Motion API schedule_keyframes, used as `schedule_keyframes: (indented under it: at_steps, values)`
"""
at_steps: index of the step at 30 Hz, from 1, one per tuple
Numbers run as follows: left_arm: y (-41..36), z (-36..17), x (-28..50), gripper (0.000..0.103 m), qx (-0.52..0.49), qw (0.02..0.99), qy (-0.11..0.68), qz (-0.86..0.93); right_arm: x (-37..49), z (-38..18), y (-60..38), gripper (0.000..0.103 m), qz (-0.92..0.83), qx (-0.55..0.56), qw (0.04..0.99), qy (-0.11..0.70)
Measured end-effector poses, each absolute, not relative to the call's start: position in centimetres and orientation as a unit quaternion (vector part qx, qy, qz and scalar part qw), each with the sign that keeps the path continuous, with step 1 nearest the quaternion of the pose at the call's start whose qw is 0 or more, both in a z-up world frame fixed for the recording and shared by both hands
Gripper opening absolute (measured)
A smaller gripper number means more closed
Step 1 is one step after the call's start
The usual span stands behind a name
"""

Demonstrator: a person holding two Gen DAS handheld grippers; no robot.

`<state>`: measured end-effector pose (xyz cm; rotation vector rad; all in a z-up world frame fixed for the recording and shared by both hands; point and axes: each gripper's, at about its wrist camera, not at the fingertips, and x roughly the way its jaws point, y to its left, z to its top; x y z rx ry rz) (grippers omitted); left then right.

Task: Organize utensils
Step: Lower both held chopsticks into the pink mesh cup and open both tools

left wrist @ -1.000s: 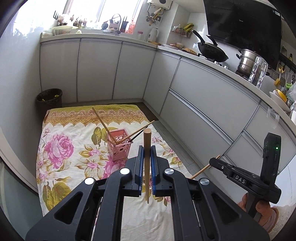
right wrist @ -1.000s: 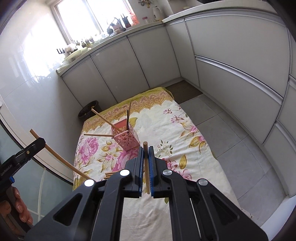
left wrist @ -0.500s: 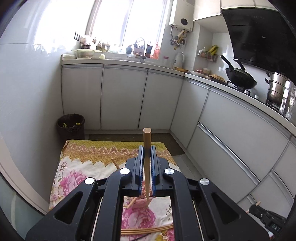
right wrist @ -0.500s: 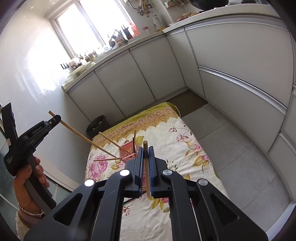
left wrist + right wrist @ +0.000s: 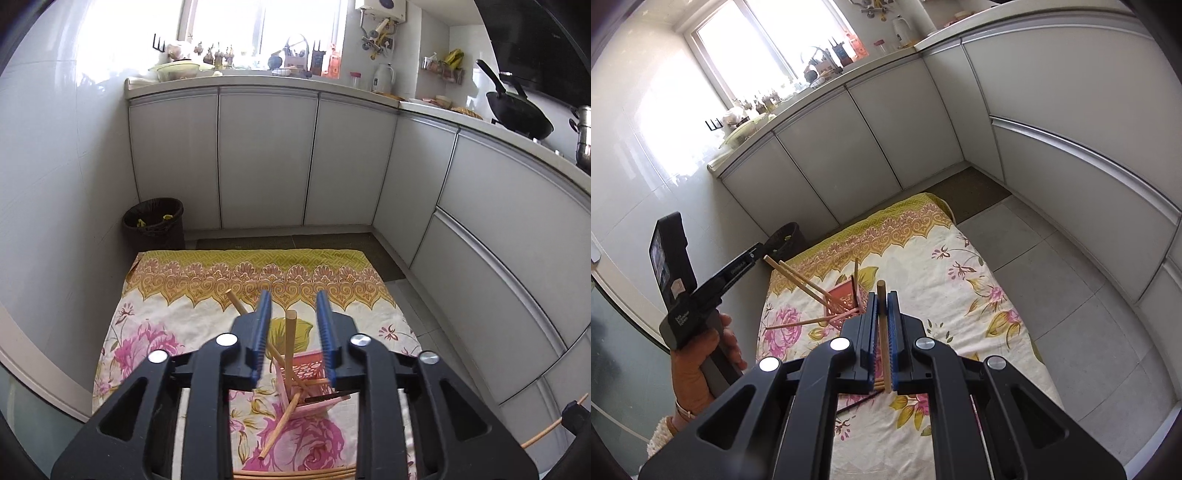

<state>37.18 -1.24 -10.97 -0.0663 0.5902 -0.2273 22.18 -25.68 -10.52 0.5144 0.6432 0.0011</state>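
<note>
Down on the kitchen floor a floral cloth [image 5: 155, 332] is spread over the tiles, pink roses with a gold patterned border at its far end. Nearest, the left hand-held gripper [image 5: 291, 325] hangs over the cloth with its blue-padded jaws apart; a wooden chopstick [image 5: 290, 343] stands between them, touching neither pad, its lower end down in the pink lattice utensil holder [image 5: 308, 369]. Several more chopsticks lean out of that holder at odd angles. A loose bundle of chopsticks [image 5: 295, 473] lies on the cloth at the bottom edge, mostly cut off by the gripper body. The right hand-held gripper [image 5: 882, 317] is clamped tight on another chopstick [image 5: 882, 314], which stands upright between the pads, its lower end hidden behind them.

Beyond the cloth, a dark bin [image 5: 154, 223] sits in the corner against the white wall. White cabinet doors [image 5: 266, 162] run around the room under a pale bench [image 5: 258, 79] crowded with jars and bottles too small to make out against the bright window [image 5: 258, 22]. To the right a black wok [image 5: 517, 114] rests on the stove.
</note>
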Motion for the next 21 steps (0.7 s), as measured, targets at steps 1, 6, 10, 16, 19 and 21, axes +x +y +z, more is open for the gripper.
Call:
schedule_keyframes:
  at_steps: [1, 6, 10, 16, 19, 21]
  values:
    - [-0.6, -10.6, 36.7, 0.039, -0.044, 0.951, 0.282, -0.114, 22.6, -10.1, -25.4, 0.005, 0.004, 0.25, 0.918, 0.309]
    - [3.3, -7.4, 32.9, 0.053, -0.097, 0.964, 0.229, -0.096, 25.2, -6.4, -23.7, 0.005, 0.027, 0.25, 0.93, 0.269]
    - [7.0, -6.2, 29.9, 0.058, -0.125, 0.972, 0.193, -0.056, 28.6, -3.4, -21.6, 0.005, 0.031, 0.237, 0.943, 0.231]
    - [10.8, -8.6, 28.9, 0.058, -0.144, 0.967, 0.208, -0.012, 34.2, -3.3, -18.4, 0.005, 0.01, 0.203, 0.956, 0.211]
    - [11.9, -10.3, 30.2, 0.058, -0.147, 0.961, 0.233, -0.002, 36.4, -5.5, -17.2, 0.005, 0.001, 0.187, 0.956, 0.226]
    - [12.4, -11.3, 31.0, 0.058, -0.148, 0.958, 0.247, 0.005, 37.6, -7.3, -16.6, 0.005, -0.006, 0.175, 0.955, 0.237]
